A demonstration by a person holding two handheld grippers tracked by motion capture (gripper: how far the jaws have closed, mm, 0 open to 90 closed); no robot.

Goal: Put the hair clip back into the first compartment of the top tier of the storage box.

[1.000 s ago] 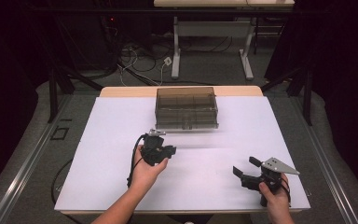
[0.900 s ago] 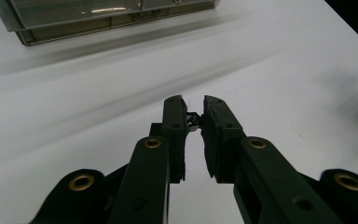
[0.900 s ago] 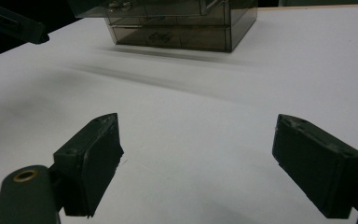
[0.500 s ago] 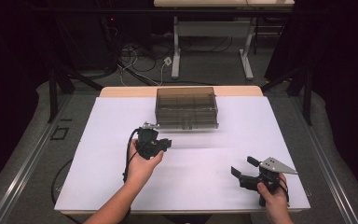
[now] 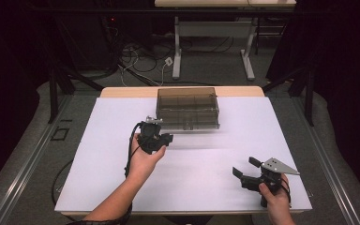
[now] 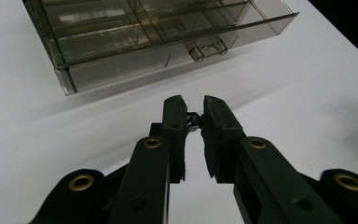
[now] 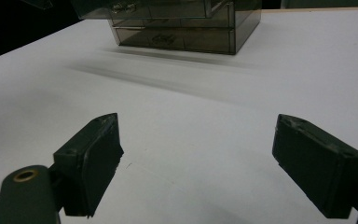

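A smoky see-through drawer box [image 5: 187,108] stands at the back middle of the white table [image 5: 98,178]. In the left gripper view its divided drawer [image 6: 158,28] lies just ahead, with a small handle [image 6: 207,48] on the front. My left gripper [image 5: 161,137] hovers in front of the box's left corner. Its jaws [image 6: 194,109] are nearly together on a small dark piece [image 6: 194,121] pinched at the tips. My right gripper [image 5: 244,166] rests low at the front right, open and holding nothing [image 7: 196,140]. It faces the box [image 7: 182,28] from a distance.
White sheet covers the table, with bare surface between the two hands and on both sides of the box. A wooden table edge [image 5: 183,91] shows behind the box. Cables and desk legs [image 5: 176,51] stand on the floor beyond.
My left hand has lifted and moved a little farther toward the box, still shut on the small piece. The right hand has stayed where it was.
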